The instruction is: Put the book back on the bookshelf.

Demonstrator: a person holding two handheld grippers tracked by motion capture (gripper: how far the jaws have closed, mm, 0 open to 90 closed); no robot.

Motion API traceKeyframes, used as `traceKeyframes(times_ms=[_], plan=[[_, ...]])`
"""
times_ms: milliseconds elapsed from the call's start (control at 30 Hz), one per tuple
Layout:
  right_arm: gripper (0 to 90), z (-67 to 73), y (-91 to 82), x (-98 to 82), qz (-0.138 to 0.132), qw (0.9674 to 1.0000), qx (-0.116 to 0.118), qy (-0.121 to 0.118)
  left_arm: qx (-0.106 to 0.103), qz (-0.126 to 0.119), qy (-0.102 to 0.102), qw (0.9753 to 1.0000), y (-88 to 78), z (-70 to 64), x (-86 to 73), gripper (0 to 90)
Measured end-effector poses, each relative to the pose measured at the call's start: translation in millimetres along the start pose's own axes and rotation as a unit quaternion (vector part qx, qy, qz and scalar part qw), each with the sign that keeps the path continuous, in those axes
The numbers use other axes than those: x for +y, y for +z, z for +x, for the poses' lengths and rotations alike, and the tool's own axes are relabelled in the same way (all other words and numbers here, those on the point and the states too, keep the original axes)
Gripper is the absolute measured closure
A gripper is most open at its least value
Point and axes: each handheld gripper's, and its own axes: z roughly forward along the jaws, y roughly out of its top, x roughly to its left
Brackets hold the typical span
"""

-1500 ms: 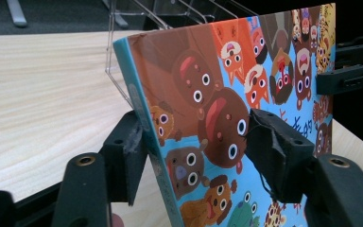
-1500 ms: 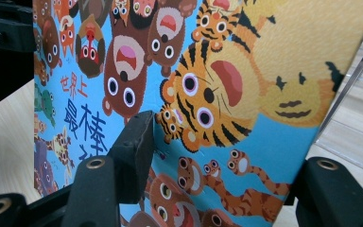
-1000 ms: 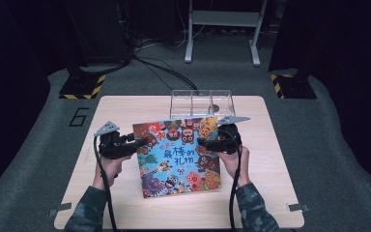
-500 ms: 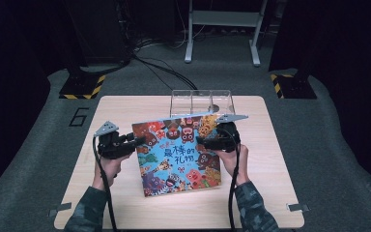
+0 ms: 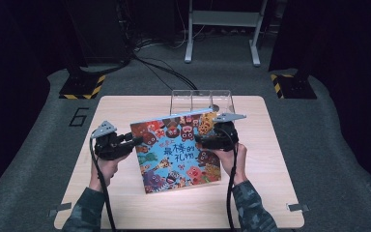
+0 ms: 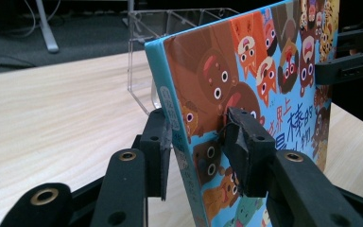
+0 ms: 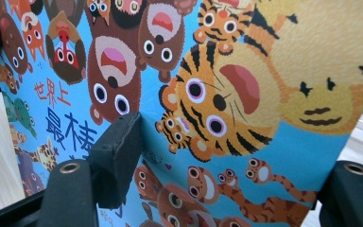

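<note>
A colourful picture book [image 5: 178, 152] with cartoon animals on its cover stands tilted on the table, far edge raised. My left gripper [image 5: 135, 141] holds its left, spine edge. In the left gripper view its jaws [image 6: 198, 127] have just been closing, and both pads press the book [image 6: 264, 61], one on the front cover and one behind the spine. My right gripper [image 5: 204, 140] is at the book's upper right edge. Its jaws [image 7: 238, 151] have just been opening and stand apart, with the cover [image 7: 246, 94] slanting between them and the left pad [image 7: 118, 156] off the cover.
A clear plastic organiser [image 5: 202, 99] with several compartments stands at the table's far edge, just behind the book, also seen in the left gripper view [image 6: 170, 28]. Bare wooden tabletop [image 5: 125, 111] lies on both sides. Cables and stand feet sit on the floor beyond.
The book's far edge has risen a little. Both hands stay about where they were at the book's two sides.
</note>
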Motion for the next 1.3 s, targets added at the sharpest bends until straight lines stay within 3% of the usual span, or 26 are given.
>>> traceKeyframes(times_ms=[167, 533, 700, 767, 1133, 1300], plan=[[29.6, 0.1, -1.4, 0.0, -0.003, 1.0000, 0.006, -0.004, -0.015, -0.006, 0.017, 0.9997, -6.2, 0.6, -2.2, 65.1], [26.9, 4.7, -7.5, -3.3, -0.005, 0.9996, 0.003, -0.028, -0.024, -0.007, 0.062, 0.9977, -14.1, -3.3, -3.8, 67.7], [28.0, 3.1, -11.4, -4.9, -0.007, 0.9995, 0.004, -0.030, -0.026, -0.006, 0.069, 0.9973, -15.1, -3.9, -3.0, 68.7], [27.5, 2.4, -13.1, -5.4, -0.005, 0.9993, -0.008, -0.035, -0.027, -0.007, 0.071, 0.9971, -16.0, -4.0, -3.1, 69.4], [29.5, -1.3, -19.2, -7.3, -0.010, 0.9992, -0.004, -0.039, -0.035, -0.007, 0.093, 0.9950, -17.5, -6.5, -0.7, 70.4], [27.5, -0.4, -19.8, -7.3, -0.009, 0.9991, -0.009, -0.040, -0.041, -0.009, 0.094, 0.9947, -17.8, -6.7, -0.7, 70.5]])
